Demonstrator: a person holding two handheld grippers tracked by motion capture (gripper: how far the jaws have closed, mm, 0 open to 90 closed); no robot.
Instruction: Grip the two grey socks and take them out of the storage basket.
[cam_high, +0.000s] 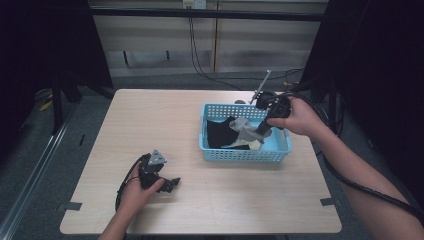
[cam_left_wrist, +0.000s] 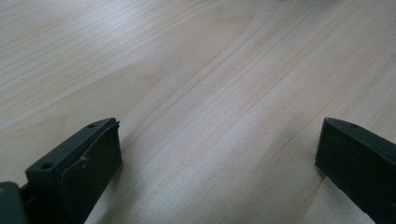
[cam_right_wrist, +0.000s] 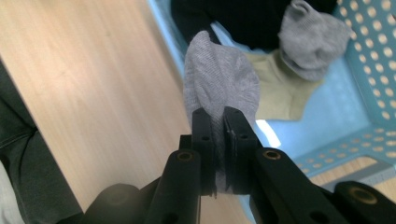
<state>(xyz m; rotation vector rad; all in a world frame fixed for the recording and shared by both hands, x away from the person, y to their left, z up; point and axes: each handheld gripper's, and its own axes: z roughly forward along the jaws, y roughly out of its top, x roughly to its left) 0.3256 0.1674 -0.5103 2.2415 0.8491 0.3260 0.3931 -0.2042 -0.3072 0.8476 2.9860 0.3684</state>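
A light blue perforated basket (cam_high: 239, 155) stands at the right of the wooden table (cam_high: 150, 120) and holds socks. My right gripper (cam_high: 256, 132) is over the basket, shut on a grey sock (cam_right_wrist: 219, 84) that hangs from its jaws above the basket's rim (cam_right_wrist: 161, 28). Inside lie a black sock (cam_high: 220, 132), a second grey sock (cam_right_wrist: 310, 39) and a yellowish sock (cam_right_wrist: 280, 93). My left gripper (cam_high: 172, 184) rests low at the table's front left, open, with bare wood (cam_left_wrist: 219, 116) between its jaws.
Black cables trail from both grippers. A thin metal rod (cam_high: 262, 84) leans behind the basket. The table's front edge lies close to the left hand. Dark curtains flank both sides, and grey floor surrounds the table.
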